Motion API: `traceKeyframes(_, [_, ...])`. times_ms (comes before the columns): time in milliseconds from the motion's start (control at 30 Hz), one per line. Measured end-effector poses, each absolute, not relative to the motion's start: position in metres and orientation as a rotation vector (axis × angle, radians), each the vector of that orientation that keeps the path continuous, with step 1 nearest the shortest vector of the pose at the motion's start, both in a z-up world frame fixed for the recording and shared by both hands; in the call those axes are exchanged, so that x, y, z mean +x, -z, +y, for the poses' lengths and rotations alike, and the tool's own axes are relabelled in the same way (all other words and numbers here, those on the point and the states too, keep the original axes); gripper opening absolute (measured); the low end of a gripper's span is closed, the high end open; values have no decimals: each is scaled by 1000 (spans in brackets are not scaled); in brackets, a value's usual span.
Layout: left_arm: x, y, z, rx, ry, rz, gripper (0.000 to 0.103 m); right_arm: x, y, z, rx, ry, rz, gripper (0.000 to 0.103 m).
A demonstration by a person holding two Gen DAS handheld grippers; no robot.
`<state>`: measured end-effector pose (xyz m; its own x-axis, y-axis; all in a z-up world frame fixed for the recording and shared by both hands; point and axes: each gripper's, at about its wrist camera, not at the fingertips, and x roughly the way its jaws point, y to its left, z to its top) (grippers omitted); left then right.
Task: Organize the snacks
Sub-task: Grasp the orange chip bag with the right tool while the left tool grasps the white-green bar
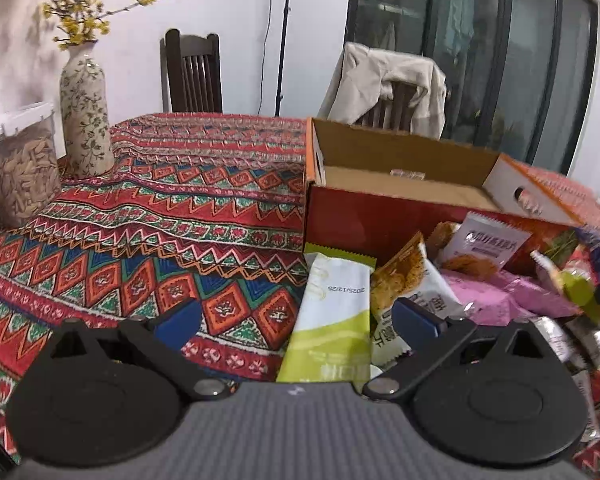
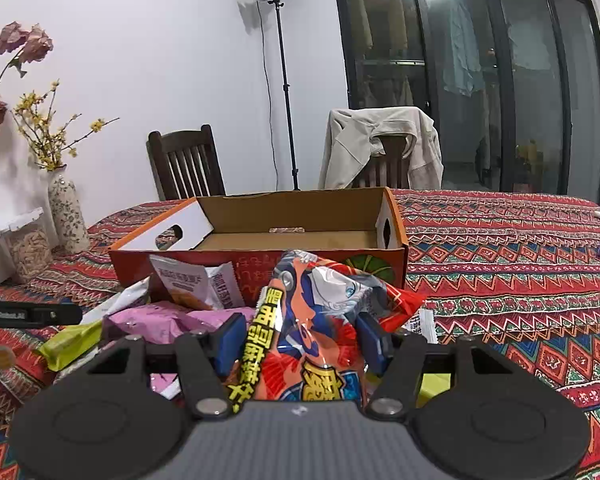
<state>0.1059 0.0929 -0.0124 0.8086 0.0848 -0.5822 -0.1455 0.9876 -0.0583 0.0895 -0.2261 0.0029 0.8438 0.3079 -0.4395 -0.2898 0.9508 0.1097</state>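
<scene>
An open red-and-orange cardboard box (image 1: 380, 216) (image 2: 332, 264) stands on the table, its inside nearly bare. A pile of snack packets lies in front of it. My left gripper (image 1: 296, 322) is open, low over the table, with a green-and-white packet (image 1: 332, 320) between its fingers and a white-and-orange packet (image 1: 412, 284) beside the right finger. My right gripper (image 2: 300, 340) is shut on a large red, orange and blue snack bag (image 2: 316, 320), held up in front of the box. Pink packets (image 1: 484, 292) (image 2: 172, 320) and a yellow-green packet (image 2: 70, 344) lie in the pile.
A patterned red tablecloth (image 1: 160, 220) (image 2: 520, 264) covers the table. A floral vase (image 1: 85, 108) (image 2: 66, 216) and a clear tub of snacks (image 1: 24, 172) (image 2: 26, 248) stand at the left. Two chairs, one draped with a jacket (image 2: 384, 144), stand behind. A lamp stand (image 2: 284, 80) is at the wall.
</scene>
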Motion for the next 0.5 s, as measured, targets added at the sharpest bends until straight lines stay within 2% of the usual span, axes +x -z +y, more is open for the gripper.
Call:
traceKeyframes(100, [119, 18, 90, -74, -136, 663, 103, 91, -2, -226, 36, -317, 469, 59])
traceKeyframes(200, [123, 23, 87, -65, -131, 691, 96, 91, -2, -225, 37, -322, 465, 59])
traceKeyframes(300, [124, 26, 84, -50, -118, 711, 84, 92, 0, -227, 42, -329, 464, 59])
traceKeyframes(333, [125, 27, 83, -46, -116, 720, 77, 92, 0, -227, 43, -332, 463, 59])
traceKeyframes(367, [126, 29, 82, -44, -110, 735, 71, 92, 0, -228, 44, -335, 461, 56])
traceKeyframes(400, [127, 29, 81, -37, -112, 730, 69, 92, 1, -228, 48, -341, 463, 56])
traceKeyframes(500, [127, 29, 79, -32, -91, 725, 52, 92, 1, -230, 53, -349, 460, 53])
